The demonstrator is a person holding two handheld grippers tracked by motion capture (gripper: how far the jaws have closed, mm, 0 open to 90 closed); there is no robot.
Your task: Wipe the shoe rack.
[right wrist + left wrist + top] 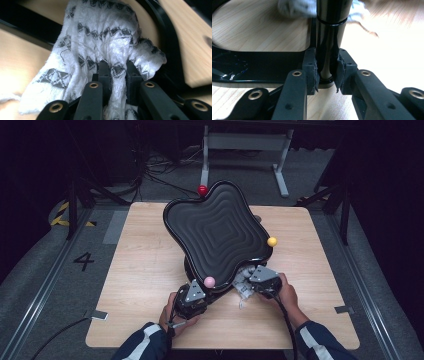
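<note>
From the high view, a black wavy-topped stool (220,227) lies tipped on the wooden table (145,265), its ribbed seat facing up and toward the camera, with red (202,190), yellow (271,241) and pink (209,281) balls at its edges. The left gripper (194,296) sits just below the pink ball at the stool's underside; the right gripper (257,279) sits beside it with a white cloth (243,282) bunched ahead of its jaws, against the stool's lower frame.

In the left gripper view, the jaws are clenched on a glossy black leg (329,37) that rises straight up between the pads (310,67). To the left of the jaws runs a black frame bar (249,66); the cloth is blurred beyond the leg, above the jaws.

In the right gripper view, the jaws grasp a fold of the white patterned cloth (100,42), which spreads above and left of them over the black frame (172,55).

By my judgement, the wiping of the stool's frame is under way: the stool is steadied and the cloth is on the frame. How much of the frame is already clean cannot be told, and the seat looks untouched by the cloth.
</note>
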